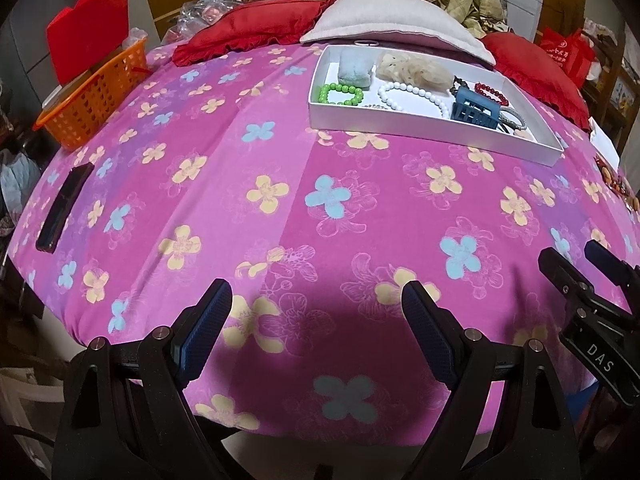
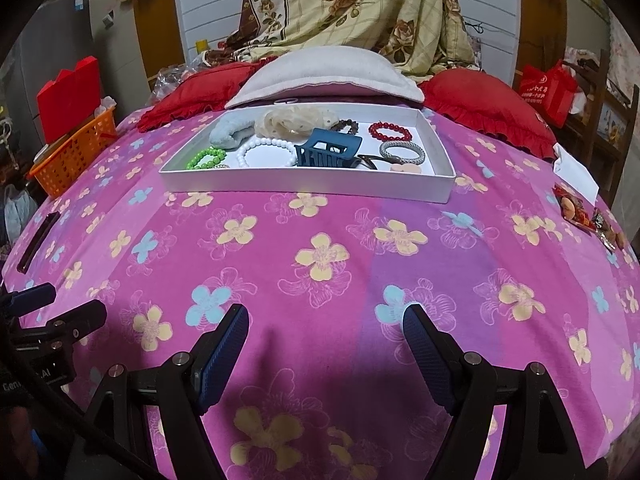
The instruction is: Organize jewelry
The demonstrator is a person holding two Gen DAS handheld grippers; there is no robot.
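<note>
Pink cloth with yellow and blue flowers (image 2: 320, 256) is spread over the bed, and at its far side a shallow white tray (image 2: 304, 190) is laid in front of a grey pillow (image 2: 320, 76), holding a green bead bracelet (image 2: 206, 159), a white bead bracelet (image 2: 264, 150), a red bead bracelet (image 2: 390, 131), a silver bangle (image 2: 402, 153) and a blue hair claw (image 2: 328, 152). Both the left gripper (image 1: 316, 312) and the right gripper (image 2: 326, 332) are held released over the near part of the cloth, well apart from the tray, with nothing between the blue pads (image 2: 224, 356); an orange basket (image 1: 92, 108) is seen at the far left edge
</note>
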